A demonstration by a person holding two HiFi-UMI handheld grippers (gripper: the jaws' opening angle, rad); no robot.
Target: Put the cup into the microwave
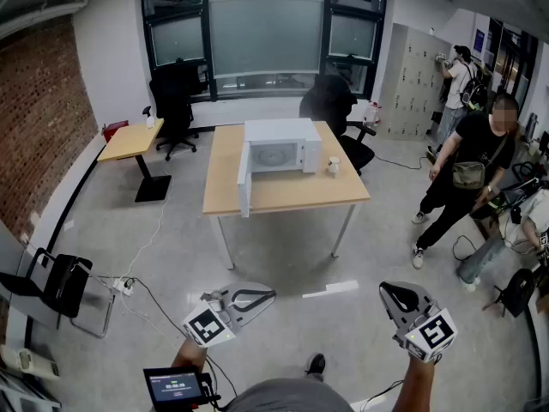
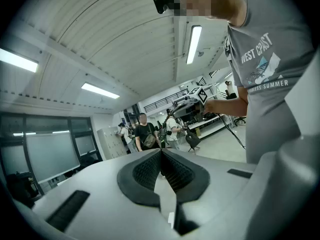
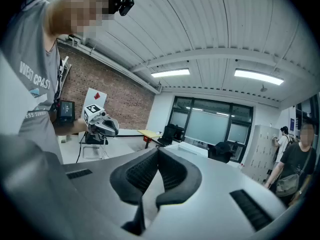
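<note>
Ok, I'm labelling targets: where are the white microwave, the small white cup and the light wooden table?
white microwave [image 1: 279, 131], head view, its top panel.
small white cup [image 1: 334, 166], head view, its side.
light wooden table [image 1: 296, 194], head view, bare front of its top.

The cup on the far table is showing too small in the head view to tell its contents or handle. The microwave is turning its open door edge-on, so the door's face is not reading. The bottom edge is cutting off the operator's right forearm and grey shirt, the small screen is carrying print too fine to read, the right edge is slicing a crouching person, and in the right gripper view the right gripper is covering all but the microwave's top.
</note>
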